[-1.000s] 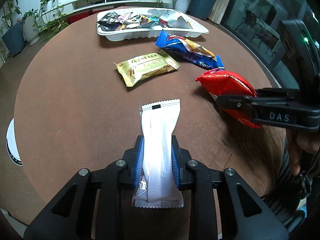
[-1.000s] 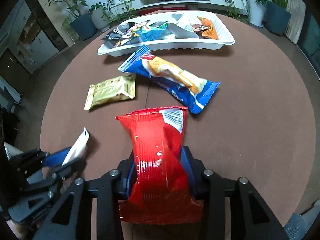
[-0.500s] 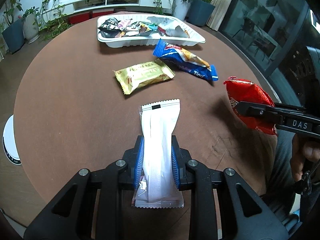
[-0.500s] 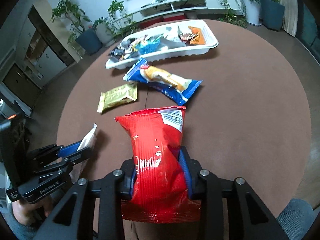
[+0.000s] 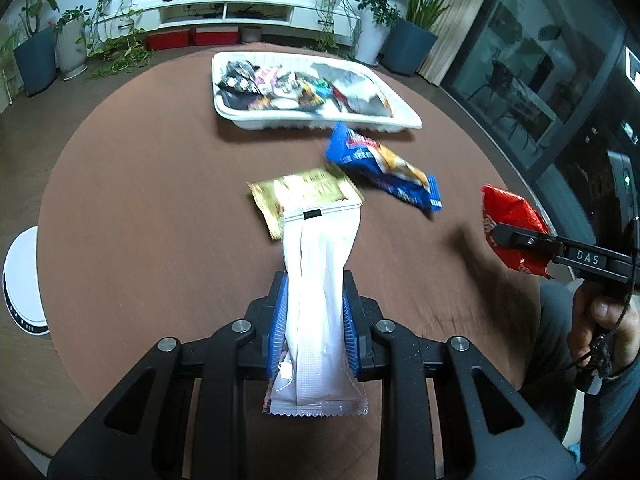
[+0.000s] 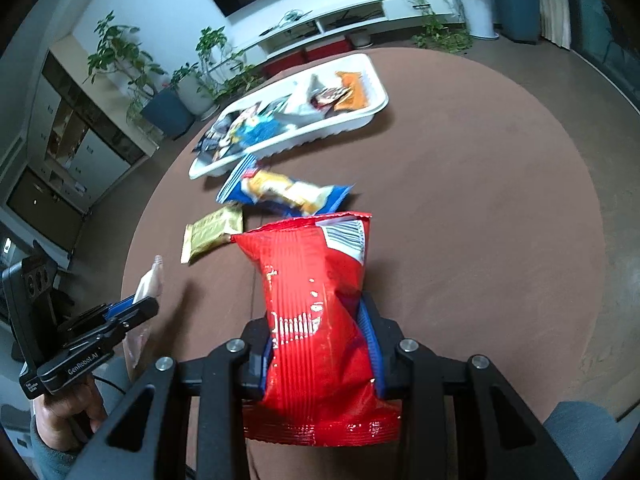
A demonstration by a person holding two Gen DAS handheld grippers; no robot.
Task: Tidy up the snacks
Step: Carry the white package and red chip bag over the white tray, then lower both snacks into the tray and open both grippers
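My left gripper (image 5: pixel 314 284) is shut on a white snack packet (image 5: pixel 318 280) and holds it above the round brown table (image 5: pixel 140 200). My right gripper (image 6: pixel 320 312) is shut on a red chip bag (image 6: pixel 316 304), also held above the table; that bag shows at the right in the left wrist view (image 5: pixel 512 224). A gold packet (image 5: pixel 300 194) and a blue snack bag (image 5: pixel 384 168) lie on the table ahead. A white tray (image 5: pixel 320 122) with several snacks stands at the far side. The left gripper and white packet show at the left of the right wrist view (image 6: pixel 138 300).
A white round object (image 5: pixel 22 280) sits on the floor left of the table. Potted plants and a low white TV shelf (image 5: pixel 240 12) stand beyond the table. A glass wall (image 5: pixel 560 60) is on the right.
Both grippers have risen and pulled back from the table with their packets still held. The red bag has moved right and up. The snacks on the table have not moved.
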